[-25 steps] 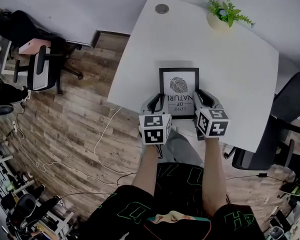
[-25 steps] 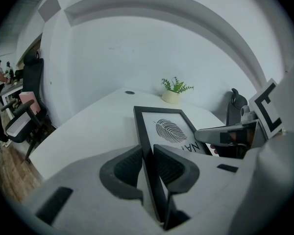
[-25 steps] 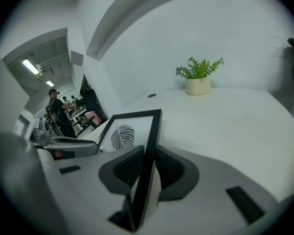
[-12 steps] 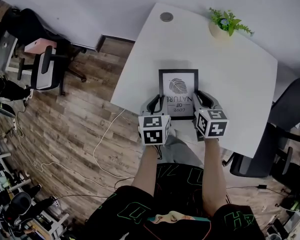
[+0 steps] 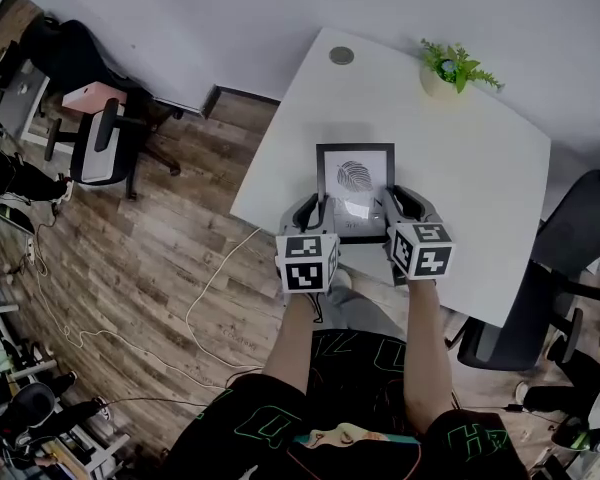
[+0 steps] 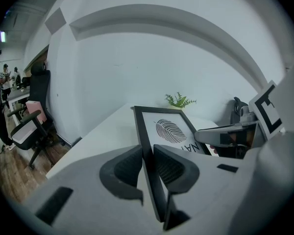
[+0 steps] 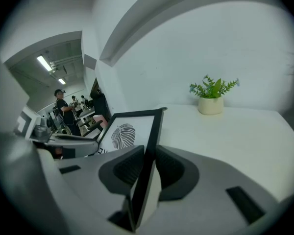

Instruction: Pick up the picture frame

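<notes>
The picture frame (image 5: 354,183) was pinched by both side rails over the near part of the white tabletop (image 5: 470,158). The left gripper (image 5: 315,211) had its fingers (image 6: 122,173) clamped on the left rail, and the right gripper (image 5: 394,204) gripped the right rail.

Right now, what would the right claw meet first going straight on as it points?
Probably the white table, with the picture frame the right claw grips touching down first; the potted plant sits off to its right.
</notes>
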A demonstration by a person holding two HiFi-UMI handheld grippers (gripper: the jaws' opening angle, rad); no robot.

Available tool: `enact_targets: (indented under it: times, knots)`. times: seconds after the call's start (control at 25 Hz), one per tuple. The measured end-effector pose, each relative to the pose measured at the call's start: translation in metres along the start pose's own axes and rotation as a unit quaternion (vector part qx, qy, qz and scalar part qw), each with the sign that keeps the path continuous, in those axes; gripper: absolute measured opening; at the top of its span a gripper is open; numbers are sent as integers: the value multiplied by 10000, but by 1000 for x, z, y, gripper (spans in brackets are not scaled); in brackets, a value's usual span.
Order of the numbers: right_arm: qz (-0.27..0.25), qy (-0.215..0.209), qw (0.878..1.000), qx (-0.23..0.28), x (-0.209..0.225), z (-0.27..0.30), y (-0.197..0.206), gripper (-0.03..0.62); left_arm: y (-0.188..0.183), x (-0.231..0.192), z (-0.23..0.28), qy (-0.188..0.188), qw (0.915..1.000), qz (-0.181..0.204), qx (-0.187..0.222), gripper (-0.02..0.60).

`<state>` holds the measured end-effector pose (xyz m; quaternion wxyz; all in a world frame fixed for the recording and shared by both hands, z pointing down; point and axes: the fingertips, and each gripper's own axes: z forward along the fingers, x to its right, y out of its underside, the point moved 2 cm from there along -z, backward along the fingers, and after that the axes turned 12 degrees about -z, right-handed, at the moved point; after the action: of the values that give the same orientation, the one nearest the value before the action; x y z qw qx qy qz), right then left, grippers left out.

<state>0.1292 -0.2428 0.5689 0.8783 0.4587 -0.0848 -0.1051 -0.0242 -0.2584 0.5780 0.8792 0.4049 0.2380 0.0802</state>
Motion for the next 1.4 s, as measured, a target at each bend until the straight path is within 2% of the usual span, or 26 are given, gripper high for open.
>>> enact_targets:
  times: [0.84, 1.4]
  knots:
    - [-442, 20, 9964, 717, -10, -14, -71, 83, -65, 1, -23, 80, 9977, 167, 648, 80]
    - [-702, 61, 9890, 1304, -4, -30, -119, 83, -112, 15, -34, 127, 9922, 397, 1176, 80]
